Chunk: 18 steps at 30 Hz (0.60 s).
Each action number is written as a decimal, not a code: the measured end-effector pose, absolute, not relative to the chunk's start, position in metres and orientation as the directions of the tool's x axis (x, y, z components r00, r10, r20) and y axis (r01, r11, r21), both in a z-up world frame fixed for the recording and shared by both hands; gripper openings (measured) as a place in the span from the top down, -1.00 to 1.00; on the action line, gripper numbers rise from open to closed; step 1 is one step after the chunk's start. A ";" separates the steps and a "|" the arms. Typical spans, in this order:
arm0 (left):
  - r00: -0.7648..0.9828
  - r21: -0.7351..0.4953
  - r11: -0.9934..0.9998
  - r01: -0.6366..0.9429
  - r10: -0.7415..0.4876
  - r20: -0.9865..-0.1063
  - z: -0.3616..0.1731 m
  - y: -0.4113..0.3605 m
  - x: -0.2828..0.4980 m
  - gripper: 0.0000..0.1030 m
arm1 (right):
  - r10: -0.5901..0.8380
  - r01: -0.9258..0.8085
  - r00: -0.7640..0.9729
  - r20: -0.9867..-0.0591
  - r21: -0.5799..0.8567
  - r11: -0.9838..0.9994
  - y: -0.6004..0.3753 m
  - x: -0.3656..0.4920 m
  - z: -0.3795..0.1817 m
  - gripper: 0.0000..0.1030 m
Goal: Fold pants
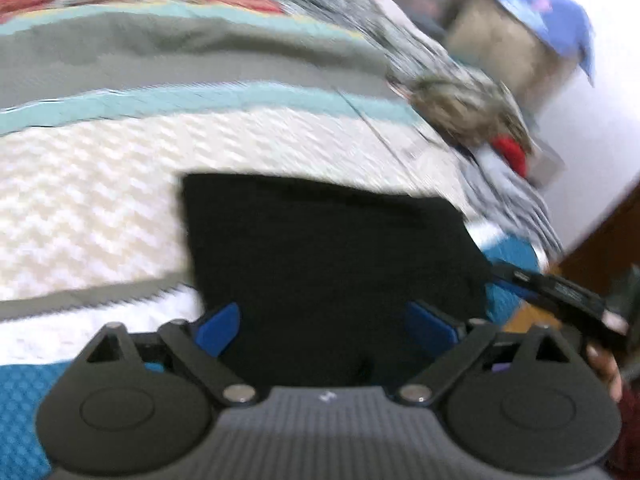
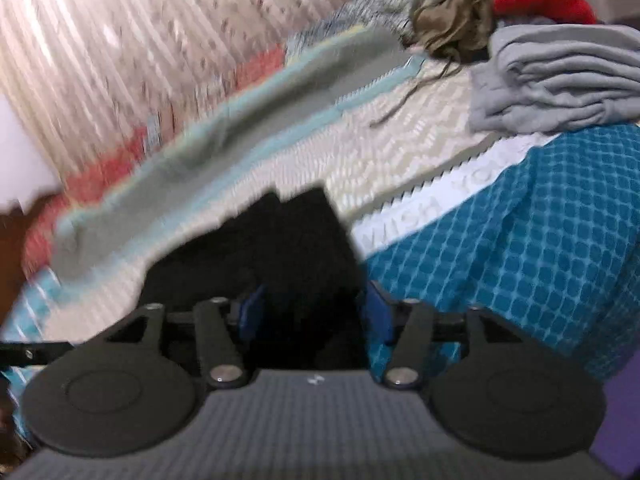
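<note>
Left wrist view: black pants (image 1: 328, 256) lie folded on the patterned bedspread (image 1: 100, 208), ahead of my left gripper (image 1: 326, 326), whose jaws gape wide, empty. My right gripper (image 2: 316, 312) straddles the pants' edge, jaws apart; contact unclear.

Black left gripper (image 1: 328, 330) with blue jaws, silver screws, ribbed grey housing; maroon sleeve (image 1: 628, 432)

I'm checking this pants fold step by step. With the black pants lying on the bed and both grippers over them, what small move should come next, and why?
Probably draw both grippers back. The black pants already lie as a squared block on the bedspread, and the left gripper and right gripper are both open, with cloth between the fingers but no visible pinch. Blur hides any leftover wrinkles.
</note>
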<state>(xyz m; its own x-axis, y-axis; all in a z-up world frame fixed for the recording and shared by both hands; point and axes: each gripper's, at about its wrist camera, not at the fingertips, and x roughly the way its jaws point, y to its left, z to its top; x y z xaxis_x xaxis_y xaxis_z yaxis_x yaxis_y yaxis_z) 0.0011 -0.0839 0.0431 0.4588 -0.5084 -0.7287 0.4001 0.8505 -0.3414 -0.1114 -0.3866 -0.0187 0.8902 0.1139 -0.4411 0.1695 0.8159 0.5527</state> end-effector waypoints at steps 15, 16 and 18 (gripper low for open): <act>0.331 -0.564 0.823 0.070 -0.552 -0.765 -0.018 -0.038 0.036 -0.90 | 0.091 0.192 0.902 -0.422 0.579 0.792 -0.400 -0.105 -0.001 -0.45; 0.327 -0.558 0.826 0.077 -0.550 -0.769 -0.019 -0.043 0.037 -0.90 | 0.069 0.182 0.904 -0.421 0.527 0.830 -0.392 -0.103 0.006 -0.47; 0.318 -0.543 0.834 0.100 -0.543 -0.777 -0.022 -0.053 0.039 -0.91 | 0.041 0.171 0.899 -0.436 0.435 0.884 -0.376 -0.097 0.011 -0.53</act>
<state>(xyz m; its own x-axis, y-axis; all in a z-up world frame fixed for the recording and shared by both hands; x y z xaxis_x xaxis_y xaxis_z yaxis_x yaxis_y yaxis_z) 0.0388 -0.0527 -0.0220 0.3184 -0.5434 -0.7767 0.0995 0.8340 -0.5427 -0.0969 -0.3762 0.0106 0.8989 0.0406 -0.4364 0.1714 0.8839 0.4352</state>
